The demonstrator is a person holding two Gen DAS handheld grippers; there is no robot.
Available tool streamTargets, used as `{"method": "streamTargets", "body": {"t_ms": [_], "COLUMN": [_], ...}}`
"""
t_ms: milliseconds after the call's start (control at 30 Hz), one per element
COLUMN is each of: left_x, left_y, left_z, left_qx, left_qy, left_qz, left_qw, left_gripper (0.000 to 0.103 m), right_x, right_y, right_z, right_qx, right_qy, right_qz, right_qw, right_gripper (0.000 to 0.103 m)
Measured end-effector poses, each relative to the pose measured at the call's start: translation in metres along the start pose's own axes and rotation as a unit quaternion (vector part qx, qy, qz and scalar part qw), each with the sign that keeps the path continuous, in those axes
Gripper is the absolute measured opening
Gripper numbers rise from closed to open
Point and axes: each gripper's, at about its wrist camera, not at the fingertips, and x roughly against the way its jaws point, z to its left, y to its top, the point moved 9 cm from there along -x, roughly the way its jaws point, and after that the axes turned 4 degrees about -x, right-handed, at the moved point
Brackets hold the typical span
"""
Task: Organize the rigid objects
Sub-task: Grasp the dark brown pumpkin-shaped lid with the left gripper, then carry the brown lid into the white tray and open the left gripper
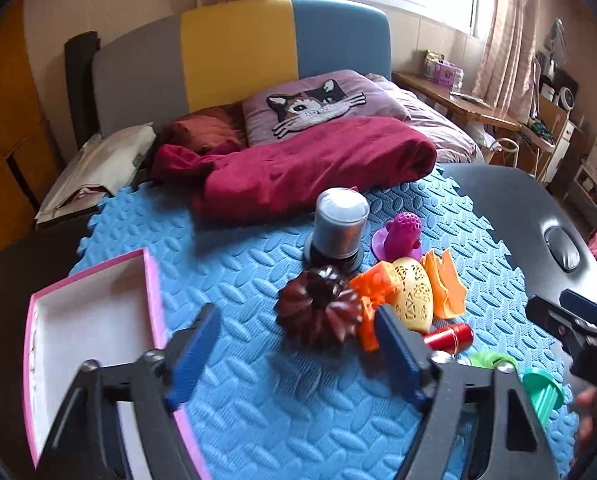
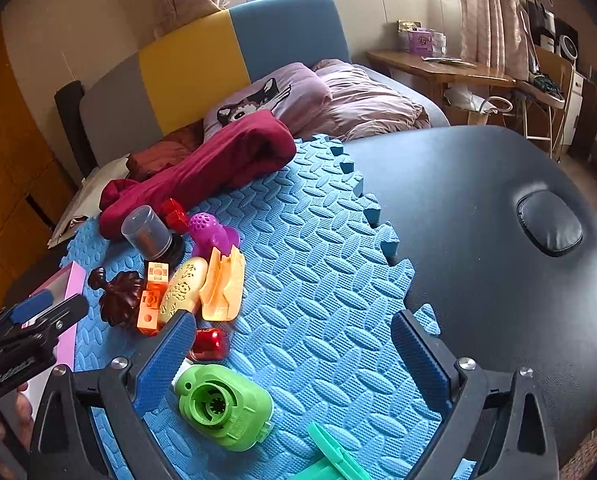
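Both the left gripper (image 1: pixel 294 344) and the right gripper (image 2: pixel 294 354) are spread wide, holding nothing. Only the left view shows the pink box (image 1: pixel 86 316) interior; only the right shows the green toy (image 2: pixel 224 404) whole.

The left gripper (image 1: pixel 294 344) is built from a black frame with triangular cut-outs, fastened by round silver screws, and is fitted with two blue ribbed pads (image 1: pixel 196 354) on its fingers. The right gripper (image 2: pixel 298 356) is made the same way: black arms, silver screw heads and blue grooved pads (image 2: pixel 420 362). White lettering, too blurred to be read, is printed on the black body of the left gripper as seen from the right wrist. Bare skin is glimpsed at the frame edges.
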Motion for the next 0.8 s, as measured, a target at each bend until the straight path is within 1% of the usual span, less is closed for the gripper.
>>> {"method": "streamTargets", "body": {"t_ms": [67,100,167,200,233,267,367,467,533,600,667,800], "left_x": [-0.011,-0.016,-0.029,-0.034,-0.039,-0.04,-0.034,-0.023,-0.015,-0.006,0.004,0.027], "left_y": [0.006,0.008,0.011,0.011,0.009,0.009,0.002,-0.007,-0.014,-0.022,-0.031,-0.042], "left_z": [-0.001,-0.001,0.0,-0.001,-0.002,-0.003,-0.007,-0.006,-0.003,-0.001,0.0,0.004], "left_qx": [0.0,0.002,0.009,0.014,0.02,0.025,0.02,0.028,0.036,0.043,0.043,0.049], "left_qy": [0.002,0.004,0.0,-0.008,-0.018,-0.028,-0.032,-0.041,-0.047,-0.055,-0.057,-0.061], "left_qz": [0.002,0.003,0.009,0.014,0.021,0.017,0.01,0.007,0.009,0.01,0.01,-0.001], "left_qw": [1.0,1.0,0.9999,0.9998,0.9994,0.9991,0.9992,0.9987,0.9982,0.9975,0.9974,0.9969], "left_gripper": [0.07,0.067,0.052,0.03,0.024,0.024,0.023,0.023,0.023,0.023,0.023,0.023], "right_x": [-0.001,-0.001,-0.001,-0.002,-0.002,-0.003,-0.005,-0.006,-0.006,-0.006,-0.006,-0.007], "right_y": [-0.001,-0.001,0.0,0.0,0.0,0.0,-0.001,-0.002,-0.003,-0.004,-0.006,-0.014], "right_z": [0.001,0.001,0.001,0.001,0.001,0.0,0.001,0.003,0.005,0.008,0.013,0.031], "right_qx": [0.001,0.002,0.003,0.004,0.003,0.003,0.003,0.004,0.001,-0.005,-0.011,0.001], "right_qy": [0.0,0.0,0.0,-0.001,-0.002,-0.001,0.002,0.007,0.018,0.039,0.069,0.117], "right_qz": [0.002,0.002,0.001,0.001,0.002,0.003,0.008,0.01,0.014,0.021,0.03,0.058], "right_qw": [1.0,1.0,1.0,1.0,1.0,1.0,1.0,1.0,1.0,0.999,0.997,0.991], "right_gripper": [0.1,0.1,0.1,0.1,0.099,0.097,0.093,0.092,0.092,0.092,0.092,0.092]}}
